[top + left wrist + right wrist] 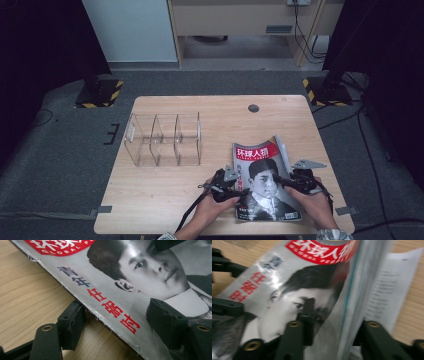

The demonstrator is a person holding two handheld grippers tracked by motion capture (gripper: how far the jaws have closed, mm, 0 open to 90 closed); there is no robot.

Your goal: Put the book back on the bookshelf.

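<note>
A magazine (265, 180) with a red title band and a black-and-white portrait cover lies at the table's front right. My left gripper (233, 184) is open across its spine edge. In the left gripper view (115, 308) one jaw rests on the wood and the other on the cover (112, 270). My right gripper (286, 180) is open at the page edge. In the blurred right gripper view (338, 315) one jaw lies on the cover (287, 290) and the other is beyond the lifted, fanned pages (377, 290).
A clear acrylic organiser (165, 140) with three compartments stands left of the table's middle. The wooden table (165, 195) has a small round grommet (253, 108) near its far edge. Dark stands with striped bases flank the table on the floor.
</note>
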